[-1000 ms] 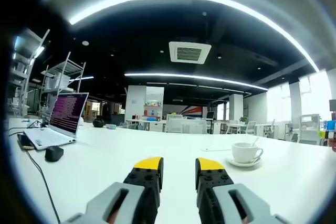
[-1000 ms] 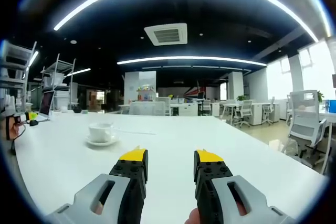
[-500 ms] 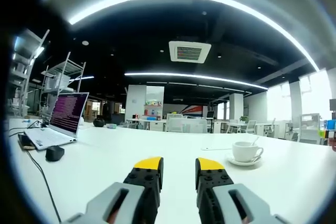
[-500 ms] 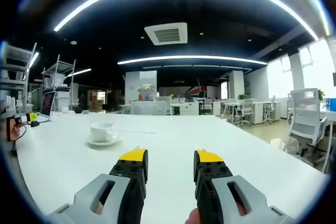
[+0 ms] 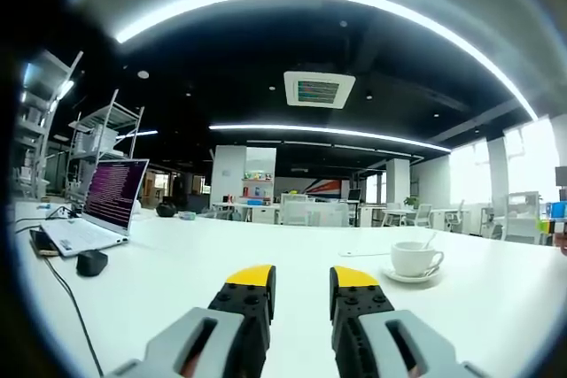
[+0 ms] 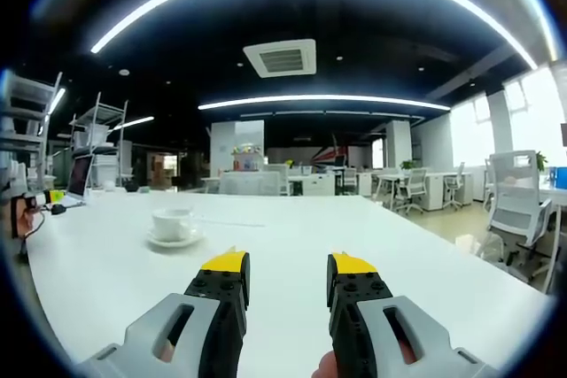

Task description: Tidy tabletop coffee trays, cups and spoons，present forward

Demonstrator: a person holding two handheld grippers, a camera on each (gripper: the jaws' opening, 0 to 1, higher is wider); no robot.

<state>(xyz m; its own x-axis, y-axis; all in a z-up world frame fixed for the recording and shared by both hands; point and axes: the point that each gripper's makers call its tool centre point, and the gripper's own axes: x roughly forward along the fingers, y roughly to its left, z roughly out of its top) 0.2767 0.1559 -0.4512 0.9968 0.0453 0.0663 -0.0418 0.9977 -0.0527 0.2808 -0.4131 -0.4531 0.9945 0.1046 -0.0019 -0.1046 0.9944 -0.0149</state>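
Left tool point(image 5: 301, 282) and right tool point(image 6: 286, 270): jaws parted, empty, low over the surface point(image 6: 292, 227). Cup point(image 6: 172, 221) on saucer point(image 6: 172, 240), spoon point(image 5: 430, 239) inside, well ahead between them. Approach level; grip saucer rim gently, avoid tipping.

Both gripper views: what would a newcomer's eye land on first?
Most likely the white cup on its saucer, alone on the long white table, ahead and right of the left tongs and ahead and left of the right tongs; a spoon handle rises from the cup in the left gripper view. Both tongs stand open with yellow tips, holding nothing. Next, the open laptop with its lit screen at the table's left end.
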